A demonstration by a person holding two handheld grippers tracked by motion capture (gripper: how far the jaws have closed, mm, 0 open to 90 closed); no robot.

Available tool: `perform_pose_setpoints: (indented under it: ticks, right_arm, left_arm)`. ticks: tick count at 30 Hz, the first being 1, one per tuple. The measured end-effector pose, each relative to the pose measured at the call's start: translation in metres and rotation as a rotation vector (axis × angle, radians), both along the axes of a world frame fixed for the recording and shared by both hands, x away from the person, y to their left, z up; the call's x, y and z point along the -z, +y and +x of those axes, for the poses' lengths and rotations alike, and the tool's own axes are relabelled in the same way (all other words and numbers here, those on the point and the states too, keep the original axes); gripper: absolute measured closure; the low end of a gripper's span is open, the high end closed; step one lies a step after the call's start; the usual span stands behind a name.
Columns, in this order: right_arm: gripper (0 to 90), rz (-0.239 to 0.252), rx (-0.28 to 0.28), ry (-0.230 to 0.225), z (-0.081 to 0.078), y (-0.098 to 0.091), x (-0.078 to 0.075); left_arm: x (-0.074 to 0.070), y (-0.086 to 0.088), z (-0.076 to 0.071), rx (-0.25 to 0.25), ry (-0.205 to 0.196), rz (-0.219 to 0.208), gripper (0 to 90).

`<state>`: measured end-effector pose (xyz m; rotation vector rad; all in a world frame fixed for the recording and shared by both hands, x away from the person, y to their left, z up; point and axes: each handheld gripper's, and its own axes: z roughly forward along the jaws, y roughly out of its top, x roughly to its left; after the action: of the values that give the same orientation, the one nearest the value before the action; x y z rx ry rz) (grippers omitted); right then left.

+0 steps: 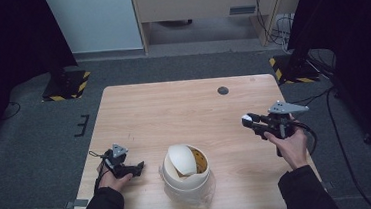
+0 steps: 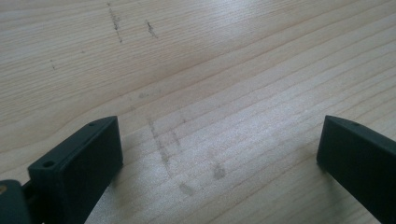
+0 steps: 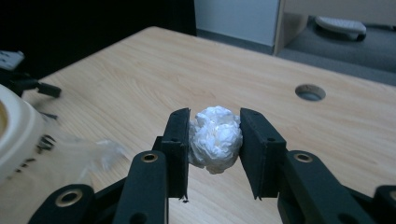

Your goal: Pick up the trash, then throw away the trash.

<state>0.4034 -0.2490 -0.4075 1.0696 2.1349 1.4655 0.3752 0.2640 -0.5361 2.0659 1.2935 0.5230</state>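
A crumpled white paper ball (image 3: 215, 138) sits squeezed between the two black jaws of my right gripper (image 3: 214, 144), held above the wooden table. From the high view the right gripper (image 1: 249, 120) hangs over the table's right side with the white ball (image 1: 246, 119) at its tip. A cream-white bin with a swing lid (image 1: 186, 170) stands near the front edge, on clear plastic. My left gripper (image 1: 139, 169) rests on the table to the bin's left. In the left gripper view its jaws stand wide apart over bare wood (image 2: 210, 93), nothing between them.
The wooden table (image 1: 183, 104) has a round cable hole (image 1: 223, 90) at the back right, also seen as a hole (image 3: 310, 92) in the right gripper view. The bin's edge (image 3: 16, 135) and crinkled clear plastic (image 3: 88, 156) lie at the left there.
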Motion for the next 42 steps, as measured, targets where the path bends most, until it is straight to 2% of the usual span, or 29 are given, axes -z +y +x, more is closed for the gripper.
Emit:
perform_pose_setpoints:
  ticks: [13, 24, 35, 37, 42]
  right_arm:
    - [64.5, 0.088, -0.038, -0.089, -0.016, -0.003, -0.035]
    - [64.5, 0.09, -0.123, -0.133, -0.03, 0.009, -0.056]
    - [64.9, 0.118, -0.208, -0.146, -0.039, 0.027, -0.062]
    - [65.0, 0.141, -0.234, -0.139, -0.039, 0.031, -0.061]
    - [65.2, 0.16, -0.276, -0.123, -0.039, 0.04, -0.057]
  left_arm:
    - [0.0, -0.001, 0.0, 0.0, -0.001, -0.002, 0.0]
    - [0.0, -0.001, 0.0, 0.0, 0.0, -0.003, 0.0]
    - [0.0, -0.001, -0.001, 0.001, 0.0, -0.003, 0.0]
    - [0.0, -0.001, -0.001, 0.001, 0.0, -0.003, 0.0]
    - [0.0, -0.001, -0.001, 0.001, 0.0, -0.003, 0.0]
